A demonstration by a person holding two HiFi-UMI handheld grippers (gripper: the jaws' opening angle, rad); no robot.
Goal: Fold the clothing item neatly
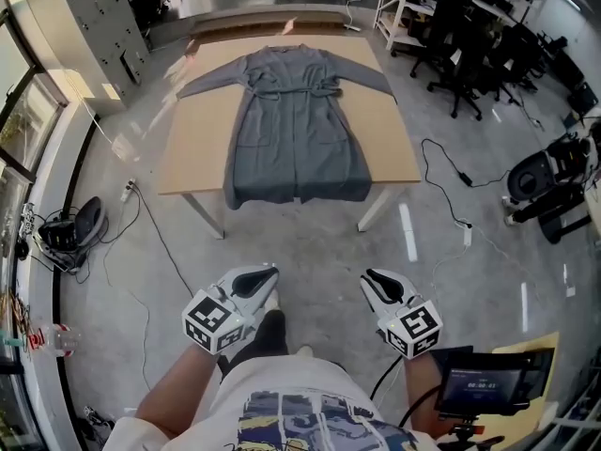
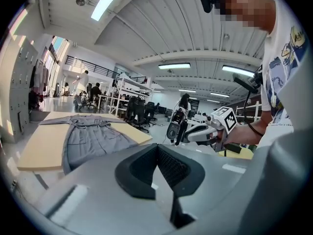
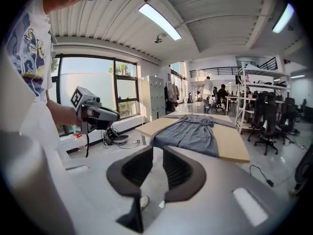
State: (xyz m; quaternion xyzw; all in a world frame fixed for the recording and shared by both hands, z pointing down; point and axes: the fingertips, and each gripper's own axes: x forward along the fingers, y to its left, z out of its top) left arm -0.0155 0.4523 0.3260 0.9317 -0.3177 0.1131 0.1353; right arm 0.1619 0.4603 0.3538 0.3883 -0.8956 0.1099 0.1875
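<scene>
Left hand-held gripper [image 1: 267, 273] clenched, right hand-held gripper [image 1: 372, 278] slightly parted, grey robe [image 1: 296, 130] flat on table [image 1: 192, 148], floor cable [image 1: 464, 177], office chairs [image 1: 460, 54]

three cams: one head, two gripper-mounted
head view looks steeply down over the person, table [image 1: 192, 153] with grey robe [image 1: 296, 130] well ahead; left gripper [image 1: 267, 273] and right gripper [image 1: 373, 278] views look low along own jaws toward that same table, each catching the other gripper.
</scene>
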